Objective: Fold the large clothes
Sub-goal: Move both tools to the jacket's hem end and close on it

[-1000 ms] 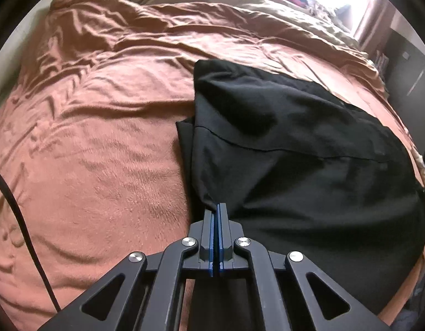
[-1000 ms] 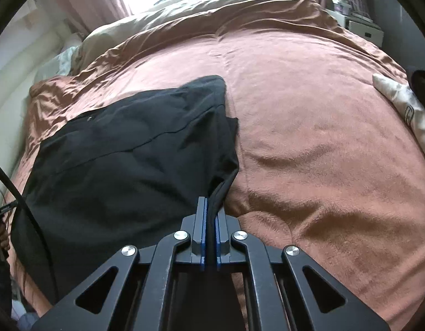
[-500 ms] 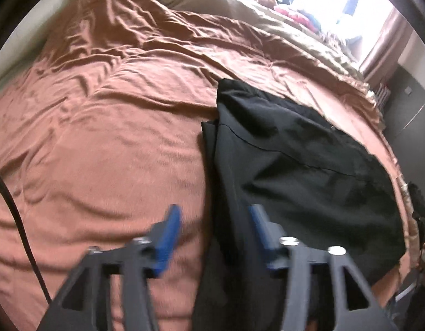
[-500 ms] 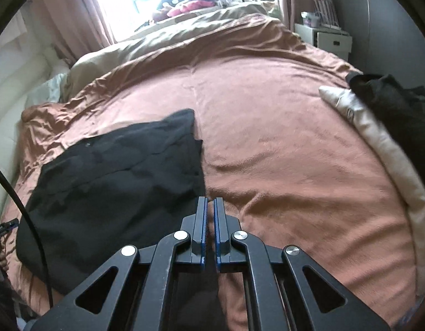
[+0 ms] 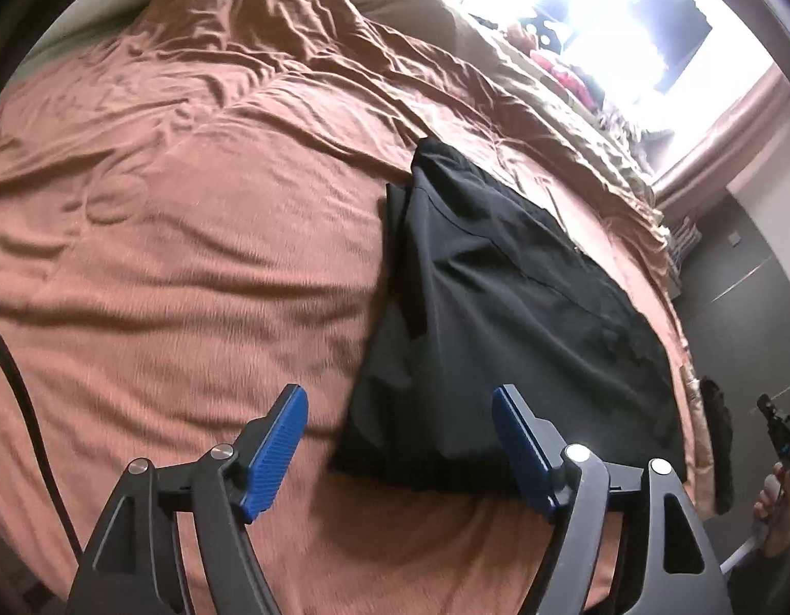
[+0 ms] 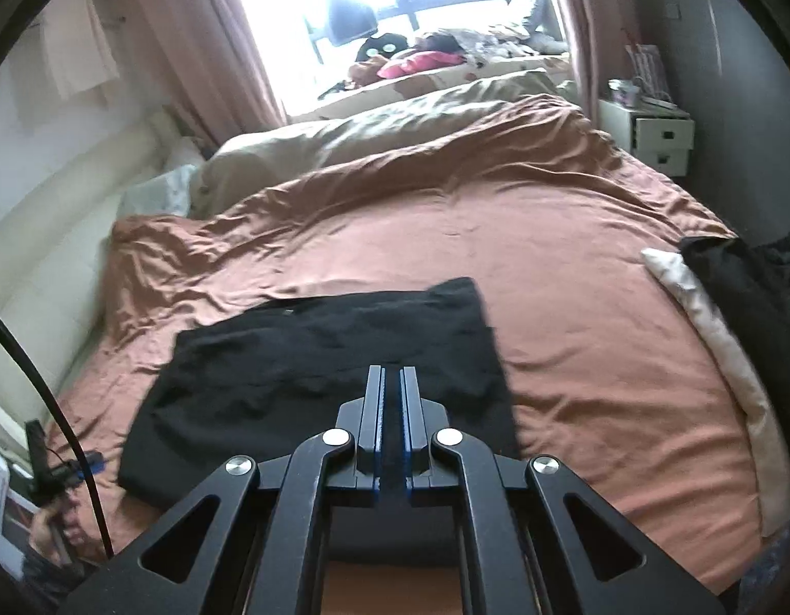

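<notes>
A black garment [image 5: 497, 307] lies folded flat on the rust-brown blanket [image 5: 189, 256] of a bed. My left gripper [image 5: 397, 392] hangs above its near corner with the jaws opening wide. The blue pads [image 5: 279, 435] touch no cloth. In the right wrist view the same garment [image 6: 318, 359] lies ahead and to the left. My right gripper [image 6: 392, 370] hovers over its near edge, shut, with no cloth seen between the fingers.
A white cloth [image 6: 702, 318] and a dark pile [image 6: 743, 277] lie at the bed's right edge. A beige duvet [image 6: 395, 123] is bunched at the far end under a bright window. A white nightstand [image 6: 656, 138] stands far right. A black cable [image 5: 15, 384] hangs at the left.
The left jaws went from shut on the garment's corner to wide open, letting it go. The right gripper released the garment's edge. Both grippers drew back and rose away from the garment.
</notes>
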A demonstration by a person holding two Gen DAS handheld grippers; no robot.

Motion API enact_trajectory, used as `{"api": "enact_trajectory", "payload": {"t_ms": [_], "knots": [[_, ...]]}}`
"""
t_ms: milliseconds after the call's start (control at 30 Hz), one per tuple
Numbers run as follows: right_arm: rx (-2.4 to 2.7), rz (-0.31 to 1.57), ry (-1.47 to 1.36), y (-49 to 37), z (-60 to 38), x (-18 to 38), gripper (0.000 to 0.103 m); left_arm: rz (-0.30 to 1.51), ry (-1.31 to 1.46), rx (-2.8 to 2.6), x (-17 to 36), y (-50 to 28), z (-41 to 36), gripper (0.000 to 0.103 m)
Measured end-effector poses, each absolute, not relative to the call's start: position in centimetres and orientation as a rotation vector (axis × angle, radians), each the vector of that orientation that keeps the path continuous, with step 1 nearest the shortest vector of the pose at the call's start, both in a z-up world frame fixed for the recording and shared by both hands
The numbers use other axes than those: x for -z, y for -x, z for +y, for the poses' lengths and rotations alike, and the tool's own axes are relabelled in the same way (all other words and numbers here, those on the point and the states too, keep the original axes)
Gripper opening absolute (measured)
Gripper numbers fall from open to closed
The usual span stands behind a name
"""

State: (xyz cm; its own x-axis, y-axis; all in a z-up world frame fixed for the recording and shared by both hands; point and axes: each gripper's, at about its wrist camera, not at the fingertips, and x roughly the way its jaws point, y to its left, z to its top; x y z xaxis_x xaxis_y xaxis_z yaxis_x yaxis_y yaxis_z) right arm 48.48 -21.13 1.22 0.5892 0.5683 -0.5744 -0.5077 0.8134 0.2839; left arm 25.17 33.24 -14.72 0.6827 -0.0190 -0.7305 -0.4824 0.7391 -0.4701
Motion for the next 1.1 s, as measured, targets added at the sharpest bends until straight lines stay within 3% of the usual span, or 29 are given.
{"api": "enact_trajectory", "payload": {"t_ms": [267, 300, 333, 400, 767, 800, 900, 1000, 1100], "knots": [[-0.729, 0.760, -0.038, -45.8, -17.3, 0.5, 0.007, 0.791, 0.748, -0.274, 15.5, -23.0, 32.1, 0.081], [-0.743, 0.767, -0.028, -45.3, -16.6, 1.3, 0.022, 0.794, 0.752, -0.272, 15.7, -22.8, 32.0, 0.082], [-0.750, 0.770, -0.024, -45.2, -16.4, 1.5, 0.057, 0.796, 0.757, -0.269, 15.9, -22.6, 31.9, 0.085], [-0.776, 0.783, -0.027, -44.8, -15.6, 2.7, 0.097, 0.795, 0.764, -0.266, 16.1, -22.3, 31.8, 0.088], [-0.780, 0.888, 0.040, -45.3, -11.5, 5.6, 0.097, 0.791, 0.831, -0.233, 17.7, -22.9, 31.9, 0.089], [-0.786, 0.907, 0.041, -45.5, -11.0, 6.1, 0.093, 0.799, 0.835, -0.226, 17.9, -23.3, 31.9, 0.089], [-0.806, 0.980, 0.055, -45.8, -9.0, 8.0, 0.065, 0.819, 0.836, -0.212, 18.5, -24.5, 32.0, 0.089], [-0.817, 1.033, 0.067, -46.9, -7.8, 9.9, 0.044, 0.842, 0.844, -0.198, 19.1, -25.8, 32.1, 0.089], [-0.803, 1.062, 0.089, -48.0, -7.5, 10.7, 0.033, 0.852, 0.866, -0.200, 19.8, -26.5, 32.5, 0.088]]}}
